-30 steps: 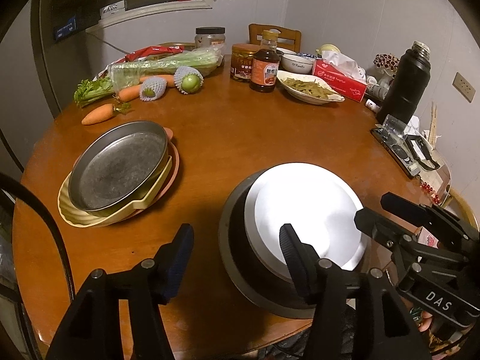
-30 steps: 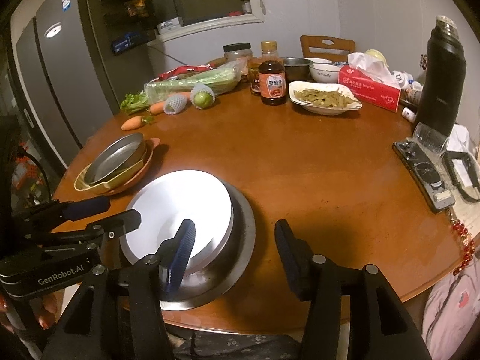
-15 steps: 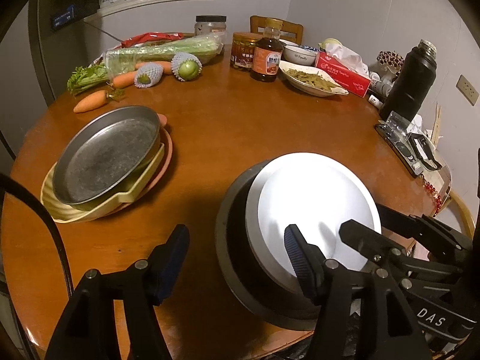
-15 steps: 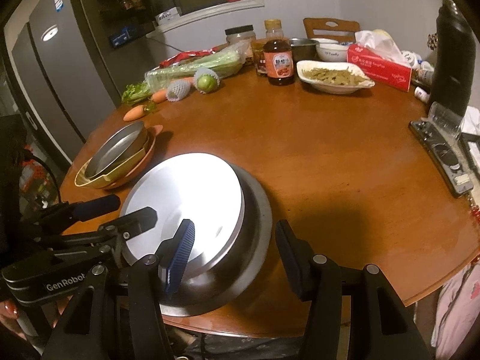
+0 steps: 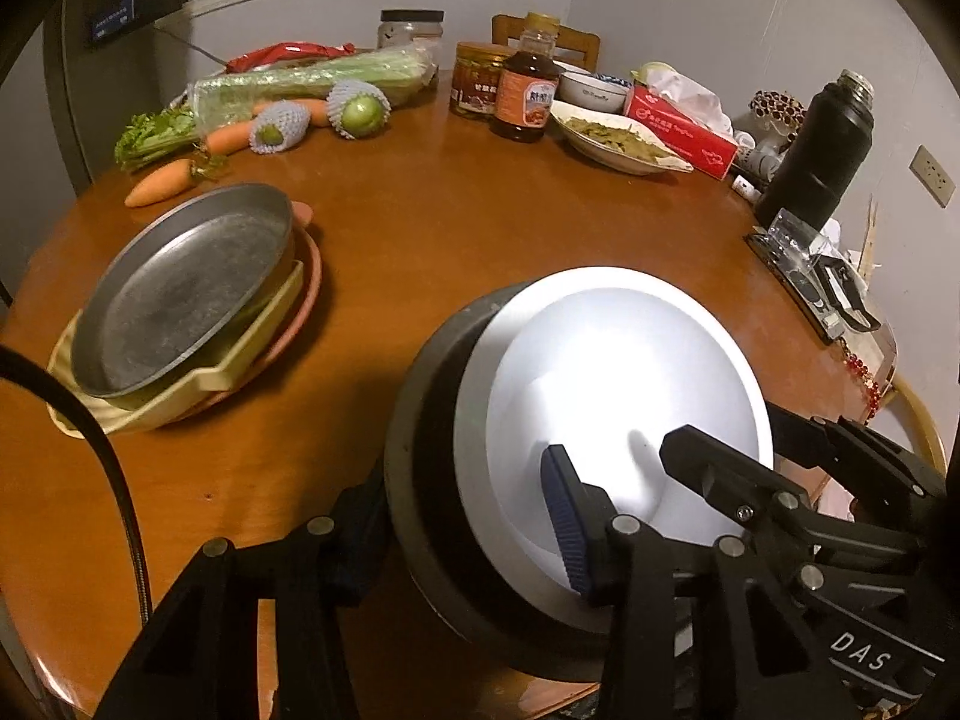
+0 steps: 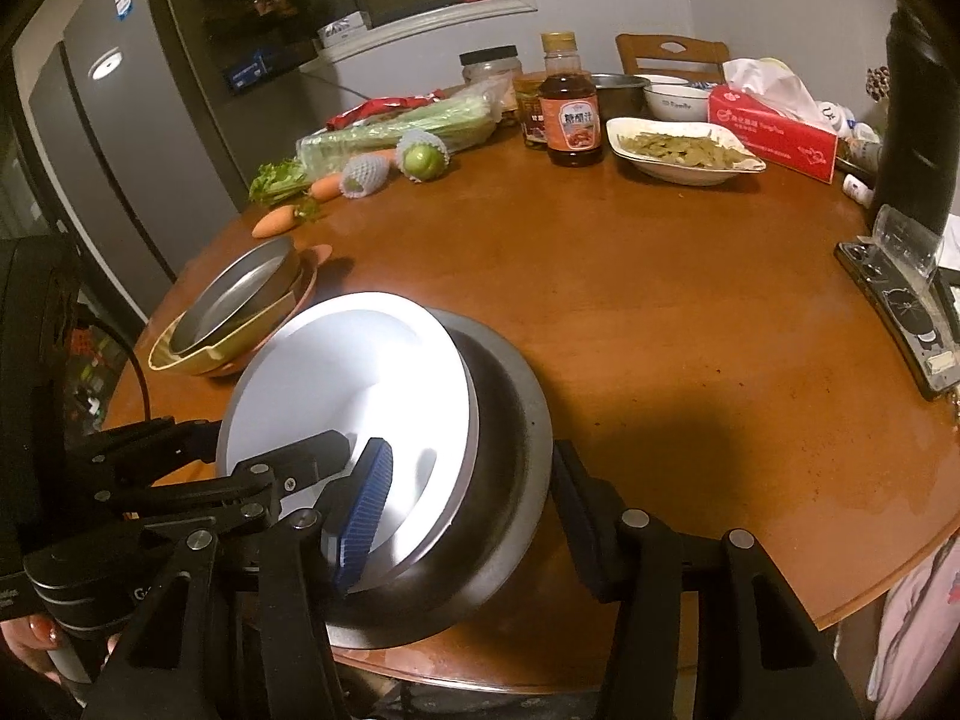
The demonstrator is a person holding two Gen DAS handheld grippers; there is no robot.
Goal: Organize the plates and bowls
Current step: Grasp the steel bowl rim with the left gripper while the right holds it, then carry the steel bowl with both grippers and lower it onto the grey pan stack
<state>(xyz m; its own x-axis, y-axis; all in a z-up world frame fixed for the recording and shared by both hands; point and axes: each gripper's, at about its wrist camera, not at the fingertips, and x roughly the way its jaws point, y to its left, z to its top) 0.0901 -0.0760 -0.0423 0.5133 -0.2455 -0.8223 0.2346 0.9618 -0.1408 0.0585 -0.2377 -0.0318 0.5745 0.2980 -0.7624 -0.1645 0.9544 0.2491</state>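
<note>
Plates and bowls sit in two groups on the round wooden table (image 5: 480,228). Near its front edge a white plate (image 5: 624,384) lies tilted inside a wide dark metal bowl (image 5: 432,480); farther left, well apart, a grey metal pan (image 5: 186,288) rests askew on a yellow dish (image 5: 240,360) and a pink plate (image 5: 309,282). The left gripper (image 5: 462,522) straddles the near left wall of the dark bowl, its blue-padded finger over the white plate inside and the other finger outside the rim; its jaws have just been closing, and the pads appear to press on the bowl and plate. The right gripper (image 6: 474,516) straddles the opposite side in the same way, blue pad on the white plate (image 6: 348,384), the other finger outside the dark bowl (image 6: 510,420); its jaws too have just been closing and look clamped on that wall. Each gripper's black frame shows in the other's view. Along the far edge lie carrots (image 5: 159,189), bagged celery (image 5: 312,81), netted green fruit (image 5: 360,114), a sauce bottle (image 5: 528,90), jars, a dish of greens (image 5: 618,144), a red tissue box (image 5: 678,132) and a black flask (image 5: 822,150).
</note>
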